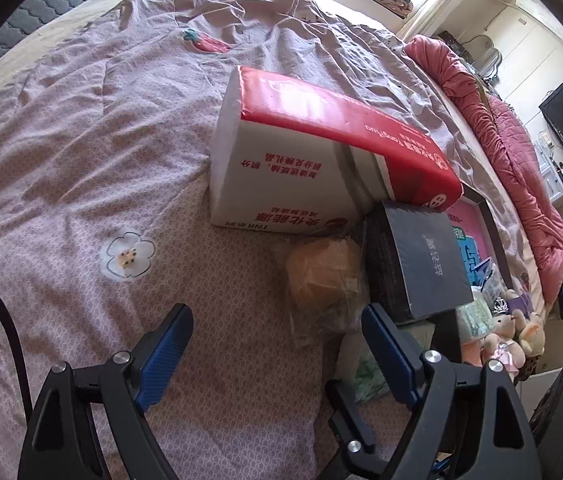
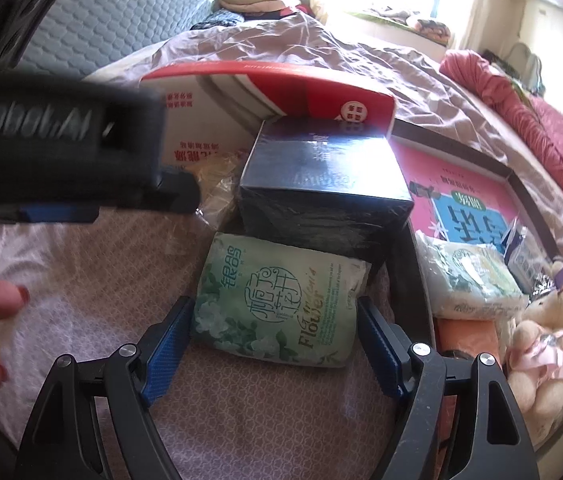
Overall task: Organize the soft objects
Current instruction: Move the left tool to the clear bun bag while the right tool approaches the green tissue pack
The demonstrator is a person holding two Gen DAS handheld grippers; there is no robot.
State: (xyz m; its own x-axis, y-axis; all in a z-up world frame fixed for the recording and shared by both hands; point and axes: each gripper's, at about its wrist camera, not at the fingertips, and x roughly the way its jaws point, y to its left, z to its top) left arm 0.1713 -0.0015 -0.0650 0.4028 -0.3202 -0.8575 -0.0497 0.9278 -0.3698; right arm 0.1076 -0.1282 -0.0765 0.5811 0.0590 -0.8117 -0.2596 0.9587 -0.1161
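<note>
On the bed's near edge, the green tissue pack (image 2: 277,300) lies between the right gripper's (image 2: 273,332) spread, not-yet-pressing fingers. Left gripper (image 1: 277,344) hangs open by the bagged bun (image 1: 325,276). Next: close gently, evenly.

Bed (image 1: 81,152): covered by a pinkish patterned quilt.
On it: red-and-white box (image 1: 281,168), dark box (image 1: 417,264), green tissue pack (image 2: 277,300), bagged bun (image 1: 321,276), framed picture (image 2: 461,184), rolled red blanket (image 1: 493,128).

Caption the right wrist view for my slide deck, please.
Open right tongs straddle a green tissue pack on the bed, before a dark box.
</note>
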